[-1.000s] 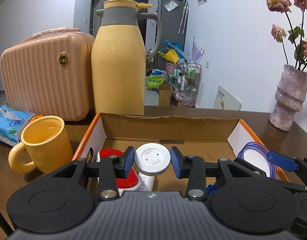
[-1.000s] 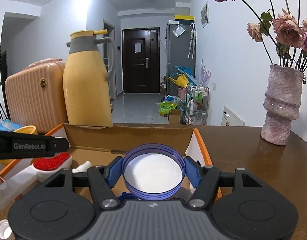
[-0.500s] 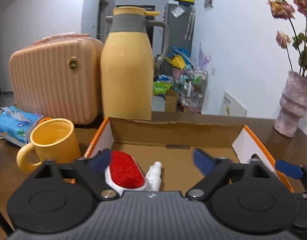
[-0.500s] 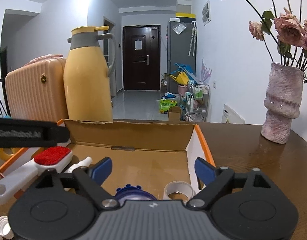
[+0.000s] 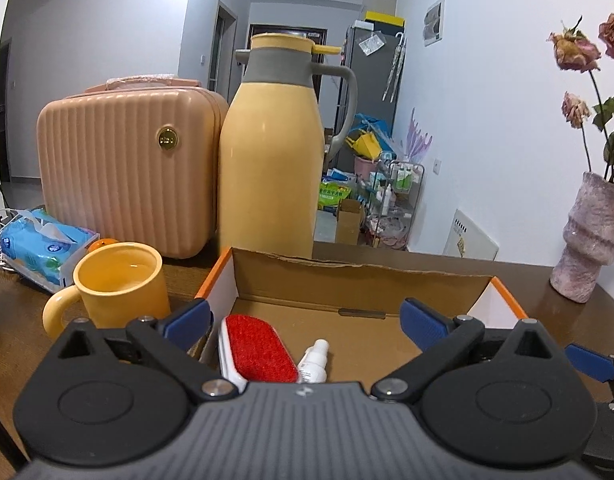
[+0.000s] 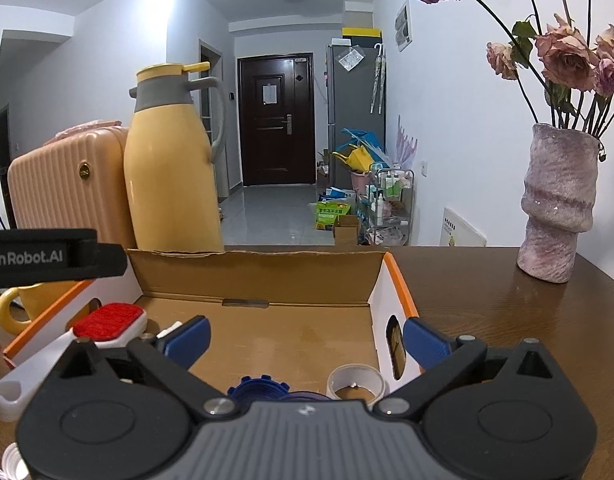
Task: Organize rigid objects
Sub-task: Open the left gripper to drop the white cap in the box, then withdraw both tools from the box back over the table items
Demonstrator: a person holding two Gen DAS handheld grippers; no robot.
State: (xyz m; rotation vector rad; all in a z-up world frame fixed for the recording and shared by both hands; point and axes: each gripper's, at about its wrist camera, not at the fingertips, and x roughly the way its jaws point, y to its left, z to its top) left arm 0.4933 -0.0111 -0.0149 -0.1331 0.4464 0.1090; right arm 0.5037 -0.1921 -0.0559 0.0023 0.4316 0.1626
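1. In the right wrist view, the black body of the right gripper (image 6: 305, 338) hid most of a dark blue ridged plastic lid (image 6: 260, 387); only its notched upper edge showed, lying on the floor of the open brown cardboard box with orange-edged white side walls (image 6: 381, 292).
2. Just beside the lid, a white roll of tape (image 6: 355, 384) lay on the box floor near the right wall, its lower part cut off by the gripper.
3. In the left wrist view, the left gripper (image 5: 305, 320) covered the lower end of a white brush with a red lint pad (image 5: 256, 347) and all but the top of a small white spray bottle (image 5: 315, 362).
4. The brush and bottle lay side by side at the left of the box floor; whether they touched could not be told.
5. The brush's long white handle reached past the box's near edge in the right wrist view.
6. Both grippers had their blue-padded jaws spread wide with nothing between them, each above the near part of the box.
7. A yellow ceramic mug (image 5: 115, 286) stood on the dark wooden table (image 6: 507, 312) just left of the box.
8. A tall yellow thermos jug with a grey collar (image 5: 273, 148) stood behind the box.
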